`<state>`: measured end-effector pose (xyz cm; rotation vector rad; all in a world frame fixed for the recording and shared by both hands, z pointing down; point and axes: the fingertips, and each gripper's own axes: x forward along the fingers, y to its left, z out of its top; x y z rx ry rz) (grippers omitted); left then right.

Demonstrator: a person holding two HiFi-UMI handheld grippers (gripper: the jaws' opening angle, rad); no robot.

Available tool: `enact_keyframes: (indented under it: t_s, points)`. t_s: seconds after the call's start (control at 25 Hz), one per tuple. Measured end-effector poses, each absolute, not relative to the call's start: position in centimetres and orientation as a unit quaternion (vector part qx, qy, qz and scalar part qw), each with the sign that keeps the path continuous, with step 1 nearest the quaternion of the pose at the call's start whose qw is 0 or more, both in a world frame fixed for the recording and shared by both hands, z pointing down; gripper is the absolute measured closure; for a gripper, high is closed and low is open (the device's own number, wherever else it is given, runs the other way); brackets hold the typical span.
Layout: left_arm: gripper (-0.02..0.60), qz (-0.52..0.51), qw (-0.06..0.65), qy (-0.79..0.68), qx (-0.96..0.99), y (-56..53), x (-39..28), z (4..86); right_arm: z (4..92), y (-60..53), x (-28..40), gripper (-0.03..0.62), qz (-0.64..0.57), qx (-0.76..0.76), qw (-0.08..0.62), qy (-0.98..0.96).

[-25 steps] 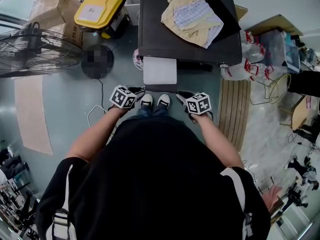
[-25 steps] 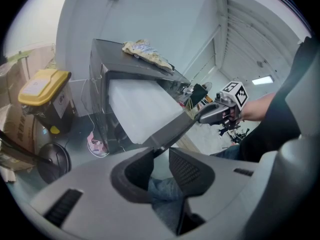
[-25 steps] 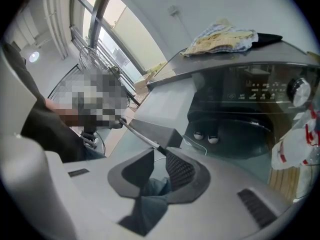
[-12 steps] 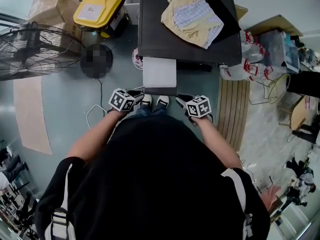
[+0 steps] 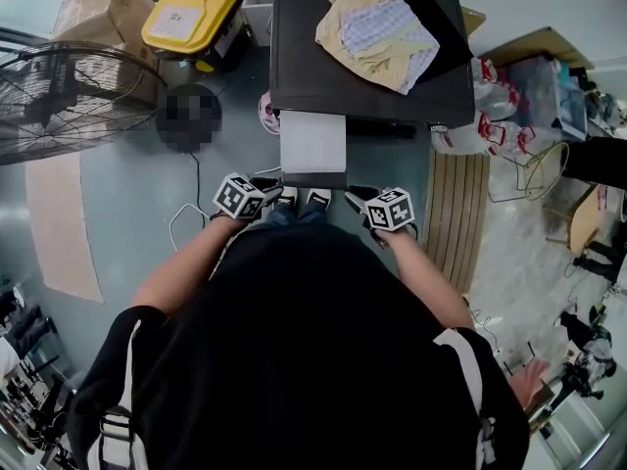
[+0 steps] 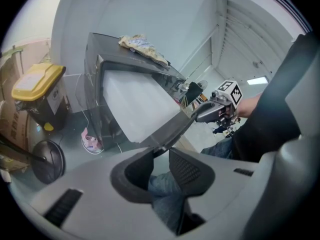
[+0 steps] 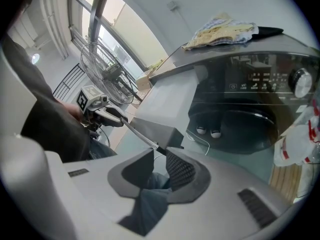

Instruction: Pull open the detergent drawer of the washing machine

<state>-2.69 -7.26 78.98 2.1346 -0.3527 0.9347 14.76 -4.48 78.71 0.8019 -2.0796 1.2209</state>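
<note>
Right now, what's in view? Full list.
washer: 1, dark grey, top centre
drawer: 1, white, pulled out of the washer
clothes: 1 pile, yellow, checked and black, on the washer
bin: 1, yellow lid, top left
fan: 1, black, left
mat: 1, wood slats, right of the washer
shoes: 2, black-white, below the drawer
left gripper: grey, shut on the drawer front's left end
right gripper: grey, shut on its right end

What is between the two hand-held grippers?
In the head view, the dark drawer front spans from left hand-held gripper to right hand-held gripper, with the person's white shoes below it.
</note>
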Motion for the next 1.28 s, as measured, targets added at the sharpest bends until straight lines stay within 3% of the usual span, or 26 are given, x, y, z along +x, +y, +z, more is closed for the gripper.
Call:
enact_keyframes:
  t_s: [1.28]
  points:
    - [0.462,0.346,0.391,-0.114,0.845,-7.3,-2.8,79.4,79.8,-3.9,15.6,0.505,0.482,0.325,0.280,-0.764]
